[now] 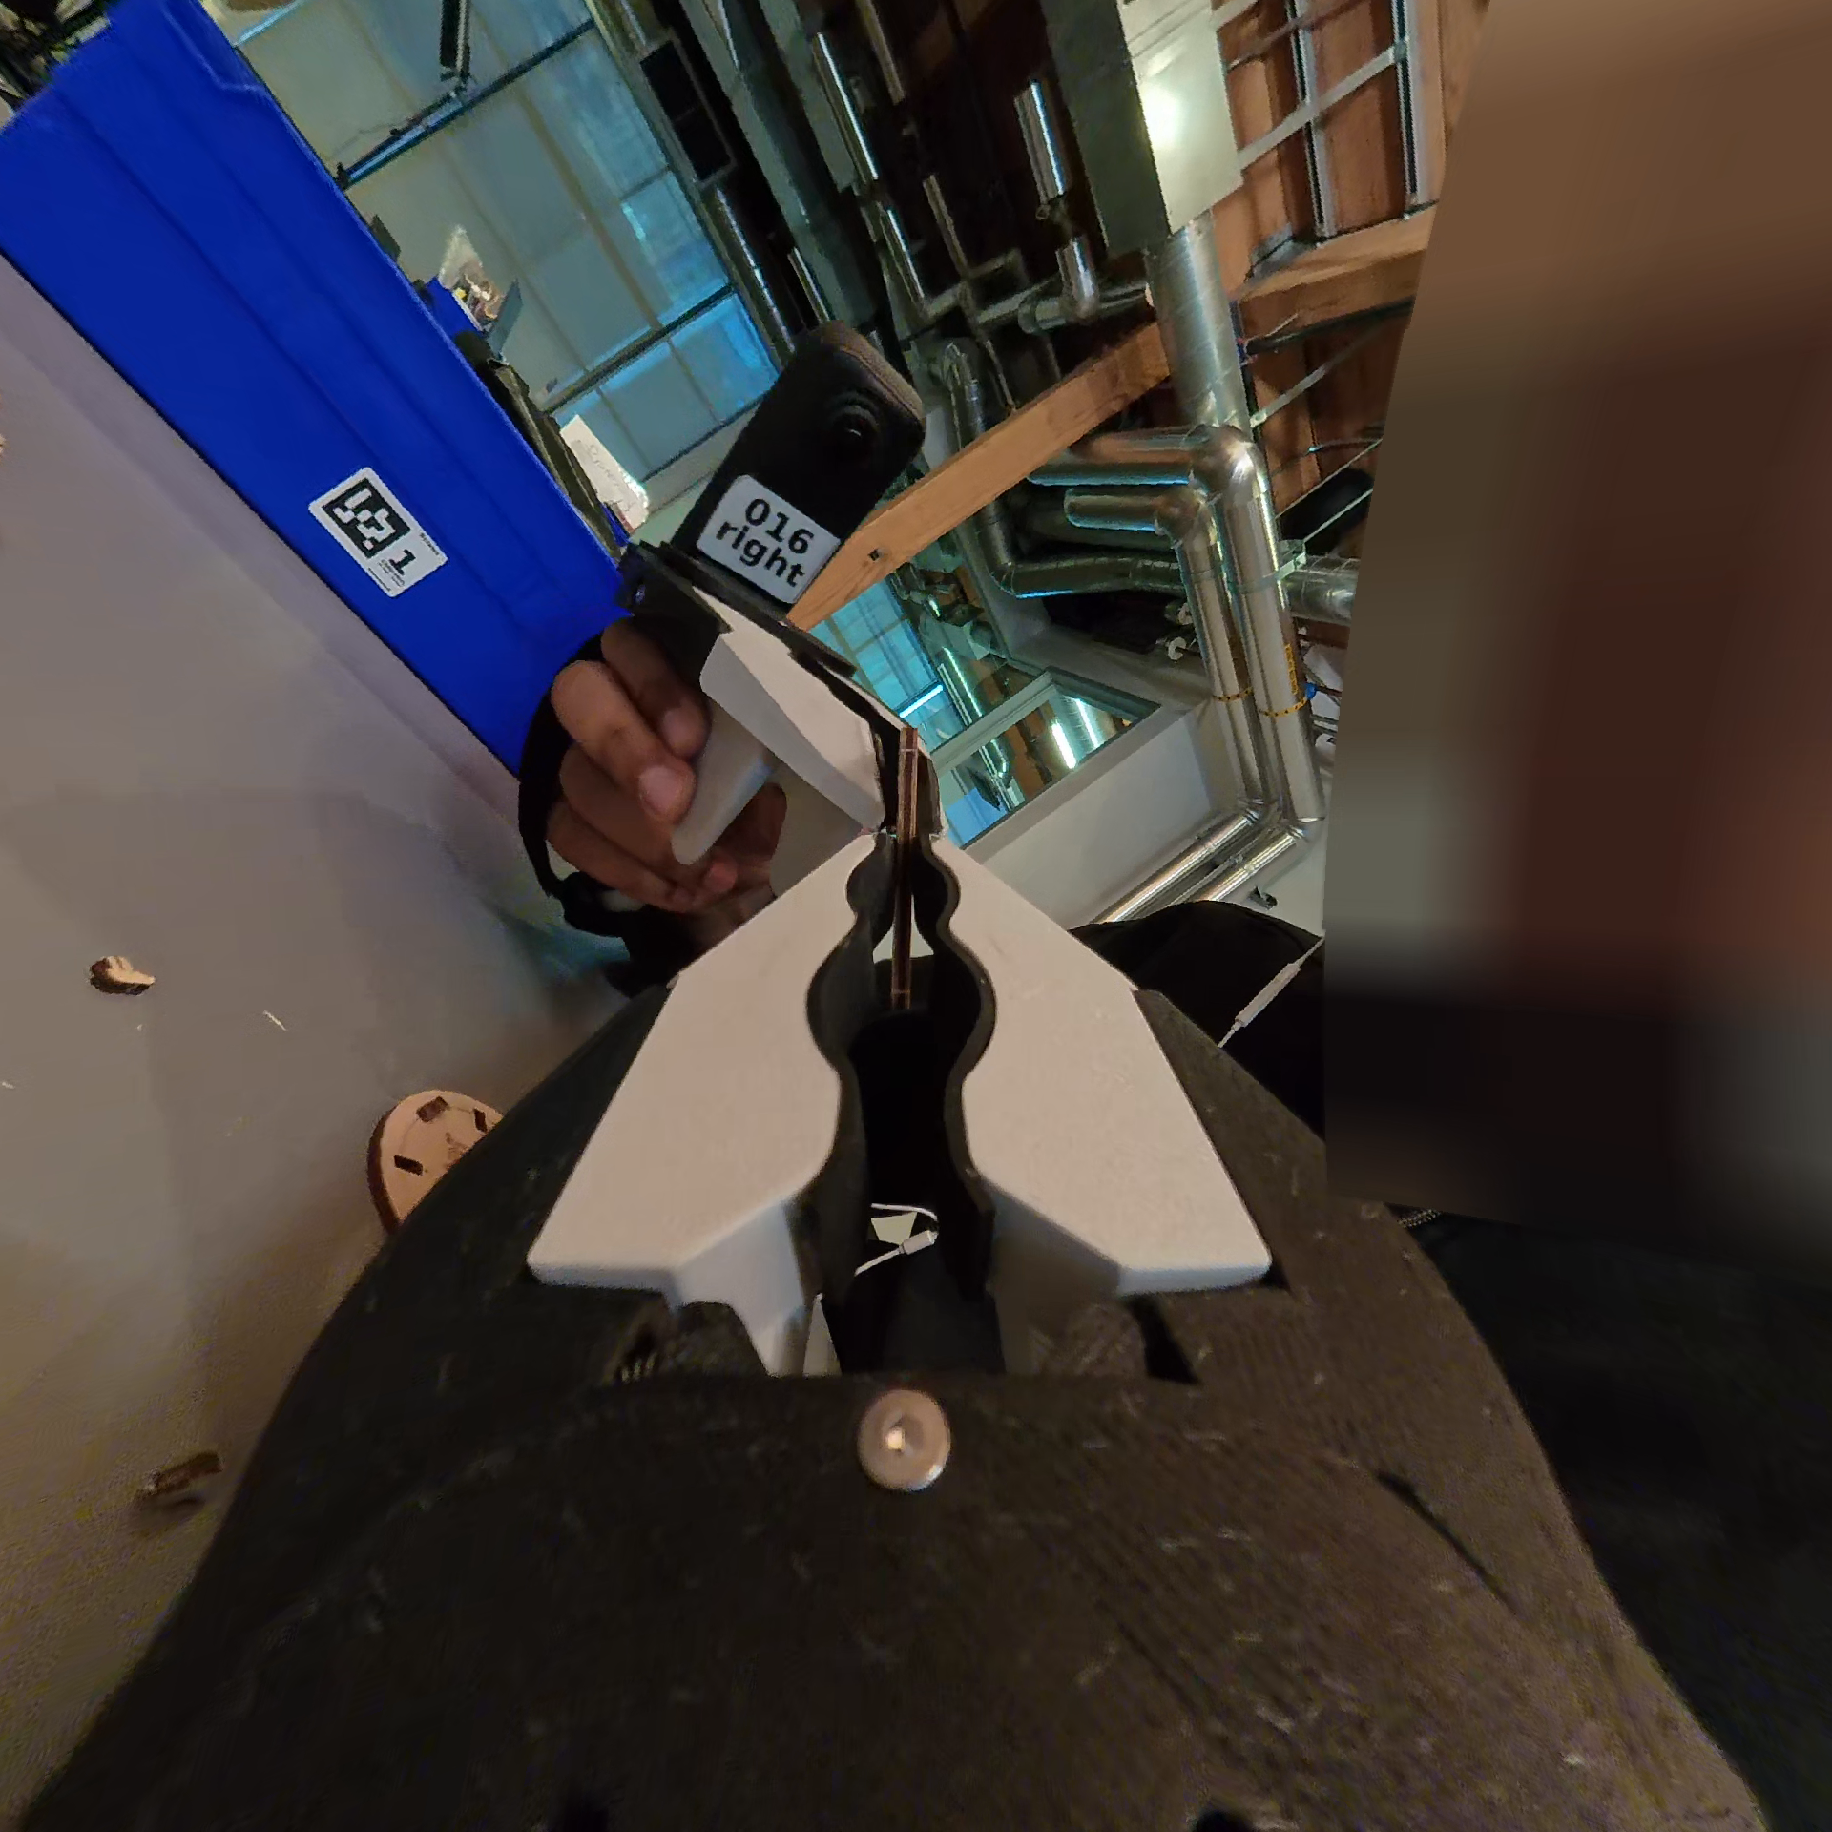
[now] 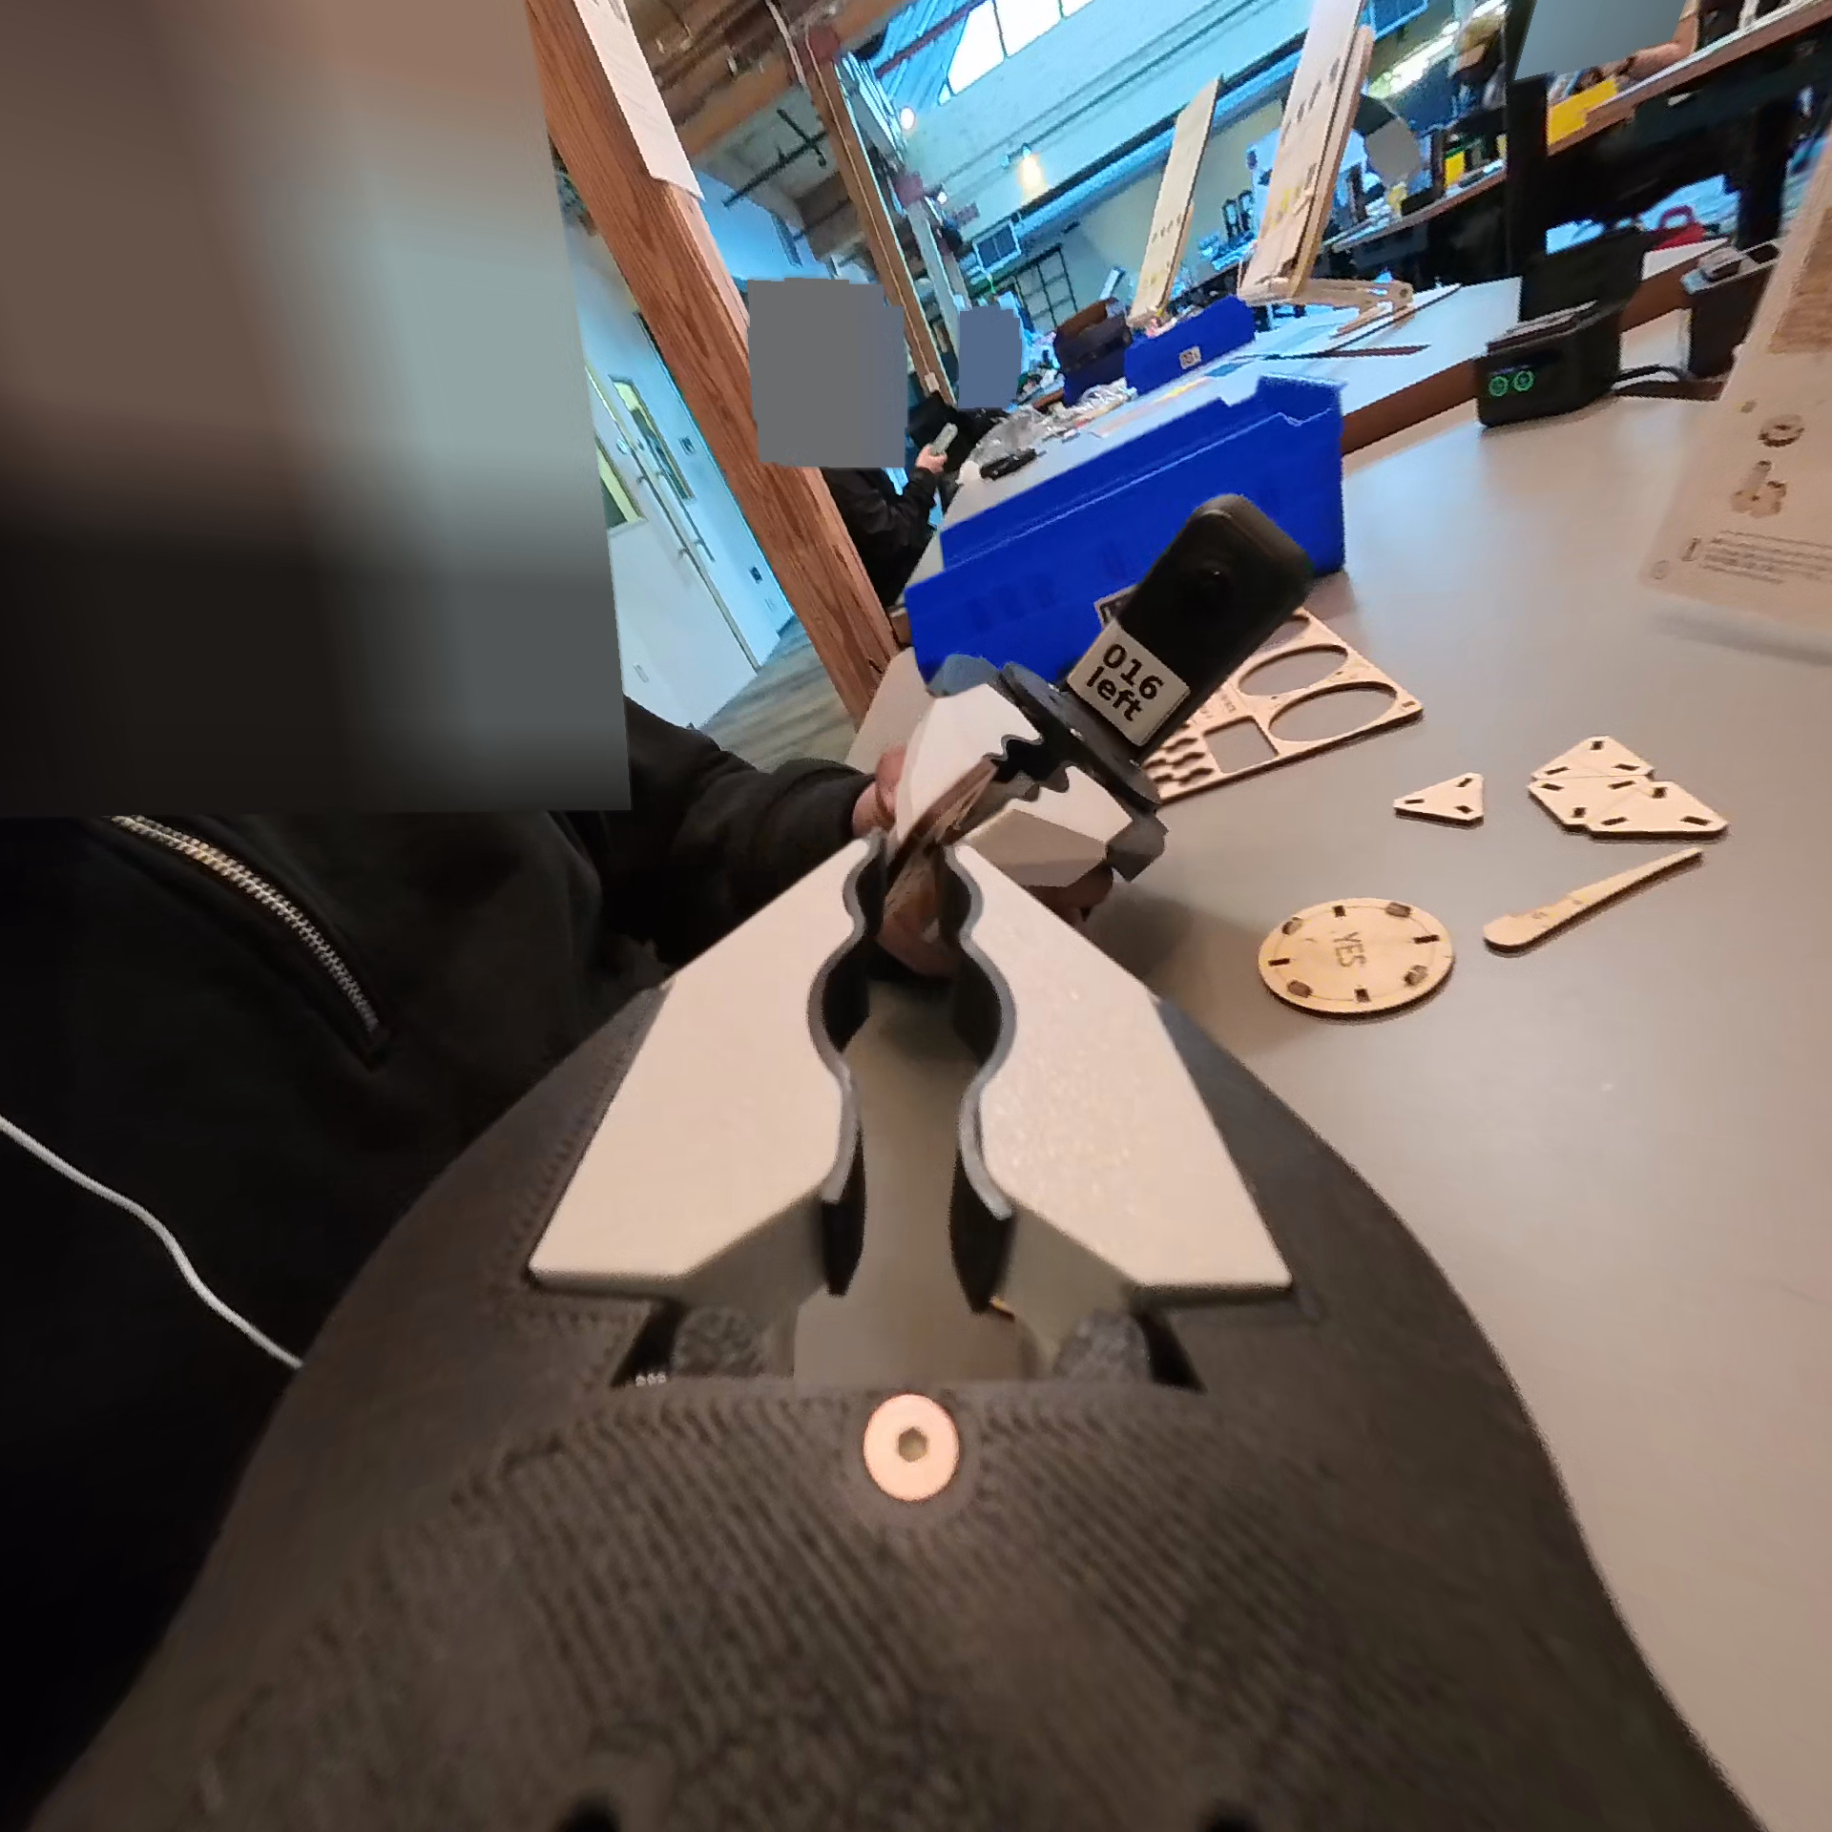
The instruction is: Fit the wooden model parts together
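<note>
Thin flat plywood piece (image 1: 904, 872) held edge-on in the air above the grey table (image 2: 1487, 1140), pinched by both tongs: left tongs (image 1: 902, 843) clamp one end, right tongs (image 2: 917, 862) the other, tips nearly meeting. Round slotted plywood disc (image 2: 1355, 954) lies nearby.

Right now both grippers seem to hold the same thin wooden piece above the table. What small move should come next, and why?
Probably keep the left gripper clamped and ease the right gripper gently, without twisting. The thin wooden piece is pinched edge-on by both, tip to tip above the grey table, so any sideways turn could bend or snap it.
</note>
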`<state>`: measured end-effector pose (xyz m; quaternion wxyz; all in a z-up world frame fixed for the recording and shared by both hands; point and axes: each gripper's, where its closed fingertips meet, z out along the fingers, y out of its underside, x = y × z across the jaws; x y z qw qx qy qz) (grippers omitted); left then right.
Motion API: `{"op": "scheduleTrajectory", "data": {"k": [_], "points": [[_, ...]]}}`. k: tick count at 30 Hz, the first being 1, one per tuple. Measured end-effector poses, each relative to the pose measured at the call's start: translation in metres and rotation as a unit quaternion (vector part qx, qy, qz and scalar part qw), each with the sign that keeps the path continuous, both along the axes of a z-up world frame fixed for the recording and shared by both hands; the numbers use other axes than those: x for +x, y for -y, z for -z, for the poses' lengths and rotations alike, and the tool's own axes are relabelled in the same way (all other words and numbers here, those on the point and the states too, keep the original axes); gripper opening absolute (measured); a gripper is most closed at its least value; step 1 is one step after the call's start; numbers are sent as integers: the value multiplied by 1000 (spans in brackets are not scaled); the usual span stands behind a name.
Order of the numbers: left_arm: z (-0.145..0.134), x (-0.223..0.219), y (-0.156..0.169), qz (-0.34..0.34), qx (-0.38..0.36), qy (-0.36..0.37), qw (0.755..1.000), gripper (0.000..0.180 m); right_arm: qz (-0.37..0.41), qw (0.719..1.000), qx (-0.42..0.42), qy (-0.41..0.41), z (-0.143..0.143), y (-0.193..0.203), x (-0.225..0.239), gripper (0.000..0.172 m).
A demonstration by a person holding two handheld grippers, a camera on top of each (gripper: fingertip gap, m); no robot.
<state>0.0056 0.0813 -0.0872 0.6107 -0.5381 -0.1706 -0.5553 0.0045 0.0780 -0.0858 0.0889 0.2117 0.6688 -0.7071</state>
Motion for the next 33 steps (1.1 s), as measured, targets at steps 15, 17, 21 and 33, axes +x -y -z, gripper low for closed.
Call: {"op": "scheduleTrajectory", "data": {"k": [15,17,21,33], "points": [[11,-6,-4,-23,-30,-22,999,0,40,996,76,-13,14,-5,-7,8],[12,-5,-4,-23,-32,-27,999,0,40,996,83,-10,15,-5,-6,8],[14,-5,-5,-25,-38,-34,998,0,43,995,95,-5,17,-6,-6,7],[19,-10,-7,-65,-64,-98,991,0,76,987,133,-42,23,-9,-13,8]]}}
